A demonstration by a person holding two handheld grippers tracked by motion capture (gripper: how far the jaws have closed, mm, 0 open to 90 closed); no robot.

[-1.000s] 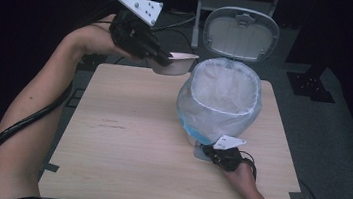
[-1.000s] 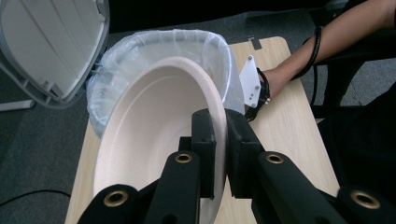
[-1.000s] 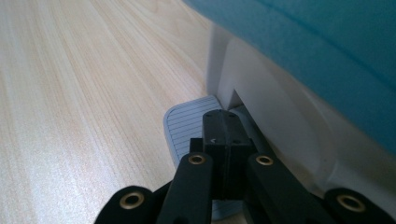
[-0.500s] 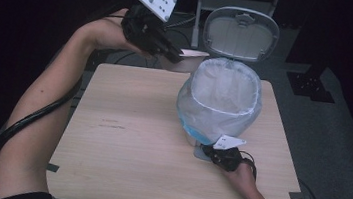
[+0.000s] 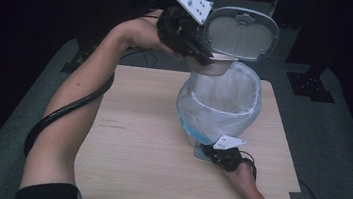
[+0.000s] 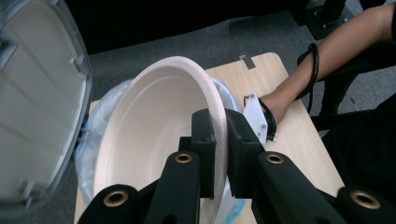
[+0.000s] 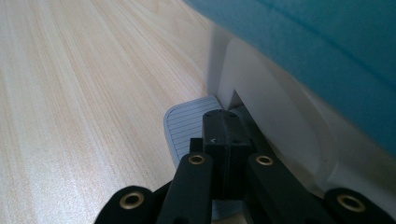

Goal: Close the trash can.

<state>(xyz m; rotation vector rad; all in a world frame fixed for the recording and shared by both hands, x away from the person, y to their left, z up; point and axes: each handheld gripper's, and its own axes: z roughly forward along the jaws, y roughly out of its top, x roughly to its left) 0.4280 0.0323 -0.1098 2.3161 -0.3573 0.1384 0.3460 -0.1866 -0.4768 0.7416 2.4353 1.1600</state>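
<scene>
A pedal bin with a clear plastic liner stands on the wooden table, and its grey lid is raised. My left gripper is shut on the rim of a white paper bowl. It holds the bowl tilted over the back left edge of the bin's mouth. In the left gripper view the bowl sits on edge between the jaws of the left gripper, next to the lid. My right gripper is shut with nothing between its jaws. The right gripper rests its tips on the bin's ribbed grey pedal.
The bin's white base and blue body rise just beyond the pedal. Grey carpet surrounds the table, and dark stands are behind it. A black cable trails along the left forearm.
My left gripper has carried the bowl to the right, from beyond the table's back left corner to the bin's open mouth. The right gripper has stayed on the pedal.
</scene>
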